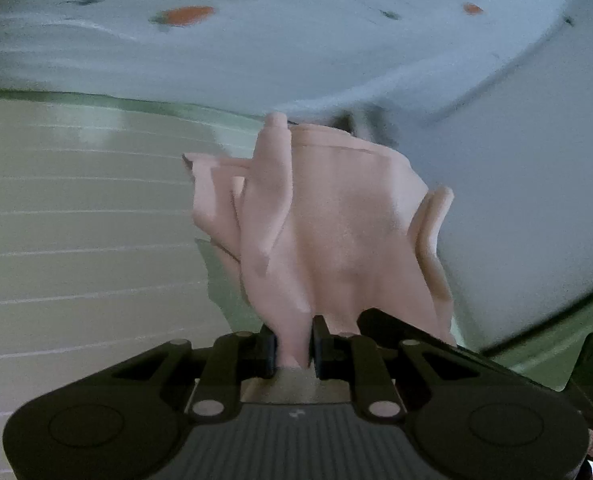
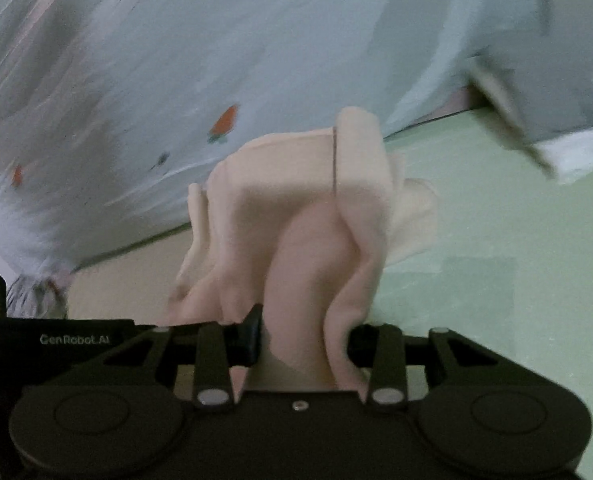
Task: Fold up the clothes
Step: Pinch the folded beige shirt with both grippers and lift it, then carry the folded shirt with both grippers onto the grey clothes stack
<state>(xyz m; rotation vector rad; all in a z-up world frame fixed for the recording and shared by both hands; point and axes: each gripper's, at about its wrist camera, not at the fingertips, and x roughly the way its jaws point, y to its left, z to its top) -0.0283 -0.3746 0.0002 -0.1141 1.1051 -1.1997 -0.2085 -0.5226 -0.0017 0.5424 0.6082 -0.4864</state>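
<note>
Holding the pink garment (image 1: 336,220) bunched above the pale green surface (image 2: 496,240), the left gripper (image 1: 294,346) and right gripper (image 2: 300,336) both clamp its fabric; spreading these 2 grips should flatten it before folding.

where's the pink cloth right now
The pink cloth hangs pinched in both tongs, left and right, at the centre of each wrist view, in front of the pale blue carrot-print sheet.

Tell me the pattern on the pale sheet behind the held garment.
Small orange and dark green motifs on the light blue-grey sheet, clearest in the right wrist view.
</note>
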